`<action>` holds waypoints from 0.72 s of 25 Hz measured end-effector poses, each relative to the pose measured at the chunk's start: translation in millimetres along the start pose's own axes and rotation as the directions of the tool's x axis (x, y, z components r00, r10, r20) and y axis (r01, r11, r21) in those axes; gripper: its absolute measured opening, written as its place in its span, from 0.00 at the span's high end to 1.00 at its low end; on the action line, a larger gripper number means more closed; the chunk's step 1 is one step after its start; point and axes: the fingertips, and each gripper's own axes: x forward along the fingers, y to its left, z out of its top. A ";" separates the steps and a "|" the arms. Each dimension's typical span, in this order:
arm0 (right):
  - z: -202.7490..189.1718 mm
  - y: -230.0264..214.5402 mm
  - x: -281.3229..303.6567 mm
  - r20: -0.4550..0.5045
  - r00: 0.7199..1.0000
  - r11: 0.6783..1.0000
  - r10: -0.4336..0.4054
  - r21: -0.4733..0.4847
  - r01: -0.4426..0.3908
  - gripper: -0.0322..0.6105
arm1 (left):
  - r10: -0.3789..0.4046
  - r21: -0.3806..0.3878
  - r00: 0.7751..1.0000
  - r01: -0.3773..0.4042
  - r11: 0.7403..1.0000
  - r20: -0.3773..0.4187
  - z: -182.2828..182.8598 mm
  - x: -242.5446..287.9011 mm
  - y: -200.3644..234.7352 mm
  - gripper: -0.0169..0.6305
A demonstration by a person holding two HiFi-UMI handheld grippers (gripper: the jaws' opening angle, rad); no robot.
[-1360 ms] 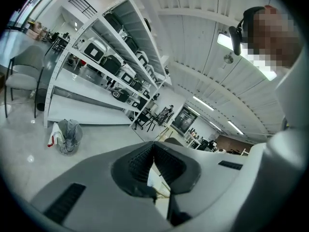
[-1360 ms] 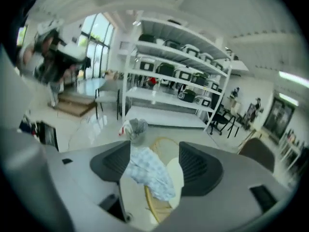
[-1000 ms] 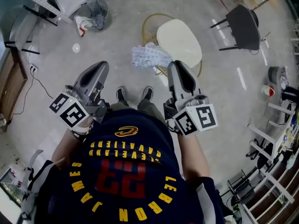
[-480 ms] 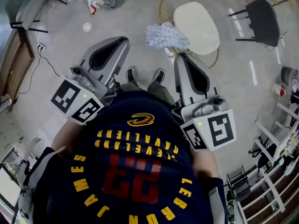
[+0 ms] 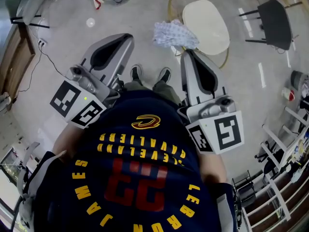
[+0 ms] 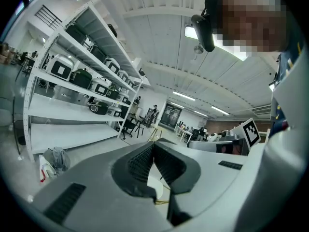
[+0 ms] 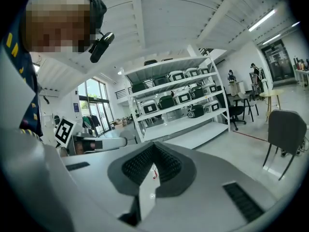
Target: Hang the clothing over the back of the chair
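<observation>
Raised nearer me since before, left gripper and right gripper sit clenched, empty; crumpled blue-checked cloth lies at round cream chair seat's edge.

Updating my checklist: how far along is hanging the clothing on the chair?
Done, apparently: the patterned clothing lies draped over an edge of the cream chair, though whether that's its back is unclear. In hand: nothing; the left gripper and right gripper are both shut and empty. Left: seemingly nothing.

The person wears a navy jersey with arched yellow lettering and a red number, olive trousers and dark shoes. The left gripper and right gripper have grey shells, and each bears a black-and-white marker cube.
</observation>
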 end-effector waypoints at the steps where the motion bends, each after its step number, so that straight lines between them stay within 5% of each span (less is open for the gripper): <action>1: -0.2 -0.6 0.0 -0.001 1.000 1.000 0.000 0.001 0.000 0.94 | 0.003 -0.005 1.000 -0.003 1.000 0.001 0.2 0.1 0.6 0.97; 18: -7.1 -0.3 -5.7 -0.007 1.000 1.000 0.000 0.002 0.000 0.94 | 0.028 -0.054 0.999 -0.026 0.998 0.020 -1.5 -3.8 6.7 0.97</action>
